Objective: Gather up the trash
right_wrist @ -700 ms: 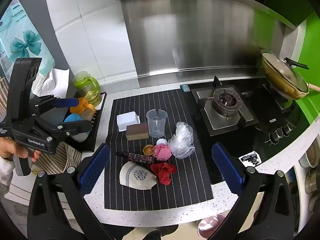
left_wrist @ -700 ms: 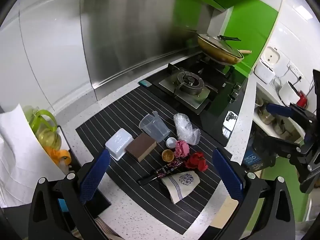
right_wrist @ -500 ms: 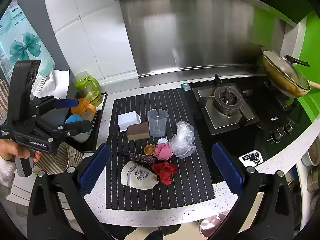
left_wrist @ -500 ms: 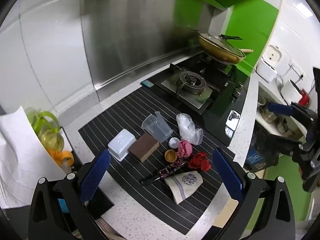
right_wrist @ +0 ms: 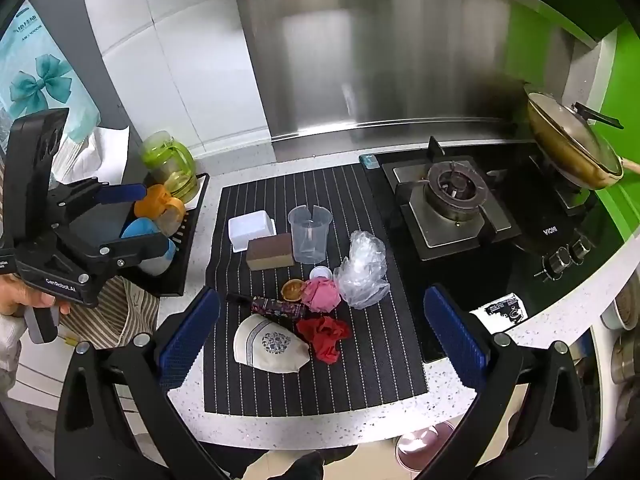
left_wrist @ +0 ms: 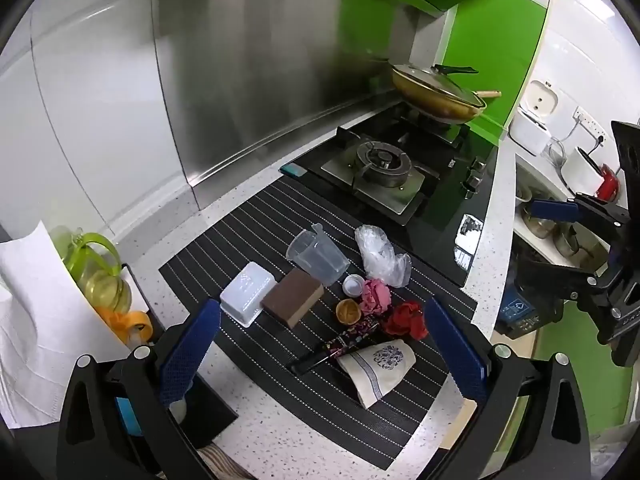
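None of the trash had been collected: both grippers, left (left_wrist: 320, 354) and right (right_wrist: 320, 334), hung released and empty above the ribbed mat (right_wrist: 372, 368). Between and just ahead of their fingers lay the litter: crinkled clear bag (right_wrist: 362, 270), pink wad (right_wrist: 321, 295), red scrap (right_wrist: 325, 335), glossy wrapper (right_wrist: 276, 307).

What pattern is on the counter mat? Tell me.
Black mat with thin white stripes running its length; clearest in the right wrist view.
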Tool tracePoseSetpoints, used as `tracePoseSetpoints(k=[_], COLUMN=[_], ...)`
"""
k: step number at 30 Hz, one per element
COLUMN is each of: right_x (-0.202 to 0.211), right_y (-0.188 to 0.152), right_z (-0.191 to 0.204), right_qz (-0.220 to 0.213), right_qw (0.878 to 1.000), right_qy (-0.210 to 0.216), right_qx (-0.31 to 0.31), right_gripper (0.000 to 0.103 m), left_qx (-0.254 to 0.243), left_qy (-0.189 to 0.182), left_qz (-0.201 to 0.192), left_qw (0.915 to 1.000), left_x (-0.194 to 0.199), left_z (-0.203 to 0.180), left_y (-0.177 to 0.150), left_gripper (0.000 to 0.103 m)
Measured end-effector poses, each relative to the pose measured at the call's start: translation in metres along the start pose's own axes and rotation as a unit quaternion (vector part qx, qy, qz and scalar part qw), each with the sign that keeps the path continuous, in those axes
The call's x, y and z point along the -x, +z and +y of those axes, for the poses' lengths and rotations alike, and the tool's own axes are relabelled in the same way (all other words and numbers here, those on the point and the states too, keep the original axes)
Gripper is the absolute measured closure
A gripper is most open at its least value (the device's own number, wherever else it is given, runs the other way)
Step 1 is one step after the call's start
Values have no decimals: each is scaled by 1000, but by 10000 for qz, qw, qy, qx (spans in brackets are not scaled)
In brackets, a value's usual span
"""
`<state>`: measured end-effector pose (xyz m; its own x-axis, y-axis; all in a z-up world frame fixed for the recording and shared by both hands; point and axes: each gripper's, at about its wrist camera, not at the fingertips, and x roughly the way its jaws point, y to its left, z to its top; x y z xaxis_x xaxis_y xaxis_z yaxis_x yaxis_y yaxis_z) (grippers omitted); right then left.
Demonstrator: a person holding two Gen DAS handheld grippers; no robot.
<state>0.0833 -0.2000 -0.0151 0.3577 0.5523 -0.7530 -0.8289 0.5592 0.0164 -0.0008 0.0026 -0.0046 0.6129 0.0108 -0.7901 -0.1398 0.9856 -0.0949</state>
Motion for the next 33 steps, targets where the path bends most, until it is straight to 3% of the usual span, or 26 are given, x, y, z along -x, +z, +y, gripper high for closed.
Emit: tracePoseSetpoints(k=[33], right_x=[-5], right_y=[1], right_z=[10], right_qz=[26], right_qw=[10000], right_qy=[13], right_qx=[0], right_gripper=[3], left_qx=[2], left_qy=[120], left_qz=[37], left_qw=[9999], left_x=[-4], left_z=[1], left_y=[-4], left_gripper=[5])
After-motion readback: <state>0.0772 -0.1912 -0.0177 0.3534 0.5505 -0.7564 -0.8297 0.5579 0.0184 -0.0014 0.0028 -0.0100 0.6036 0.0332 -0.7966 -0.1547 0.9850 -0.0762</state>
